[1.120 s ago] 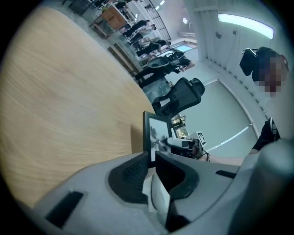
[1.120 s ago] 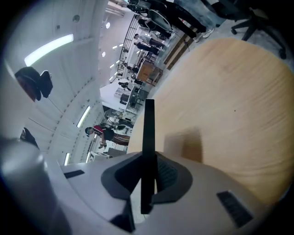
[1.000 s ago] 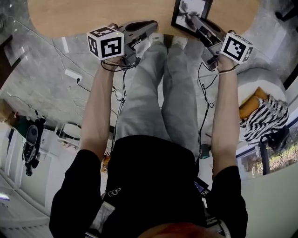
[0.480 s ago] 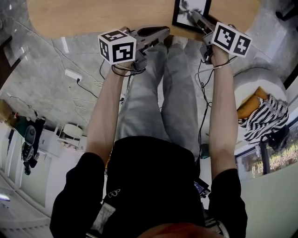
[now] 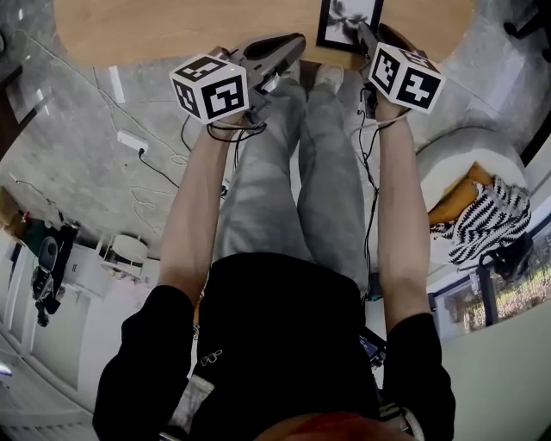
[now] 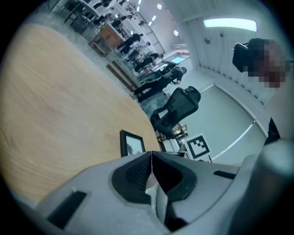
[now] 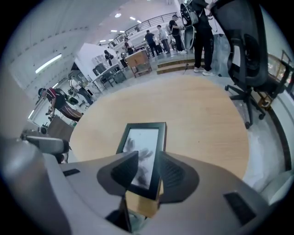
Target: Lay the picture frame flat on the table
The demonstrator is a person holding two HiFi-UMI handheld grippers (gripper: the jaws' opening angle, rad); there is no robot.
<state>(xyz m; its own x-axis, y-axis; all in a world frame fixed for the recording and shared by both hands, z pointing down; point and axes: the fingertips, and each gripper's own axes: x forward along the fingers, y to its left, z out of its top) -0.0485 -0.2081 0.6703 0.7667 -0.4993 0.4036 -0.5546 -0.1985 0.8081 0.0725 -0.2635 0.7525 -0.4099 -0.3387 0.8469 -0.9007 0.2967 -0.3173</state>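
Observation:
The black picture frame (image 7: 144, 133) with a grey print lies flat on the round wooden table (image 7: 206, 114), close to its near edge. My right gripper (image 7: 148, 157) is at the frame's near end; its jaws are opening, the frame's end lies between them, and the pads stand off it. In the head view the frame (image 5: 349, 19) is at the top, with the right gripper (image 5: 360, 29) over its lower corner. My left gripper (image 5: 295, 41) hovers at the table edge to the frame's left, shut and empty. In the left gripper view (image 6: 151, 155) the frame (image 6: 132, 143) shows small beyond the jaws.
A black office chair (image 7: 243, 41) stands past the table's far right side. On the floor are a white round seat (image 5: 469, 155), a striped cushion (image 5: 486, 215) and a power strip (image 5: 133, 139). People stand in the background. My legs are under the table edge.
The right gripper's jaws have come apart off the frame and its marker cube has shifted left and toward the table. The left gripper has moved slightly forward, still shut.

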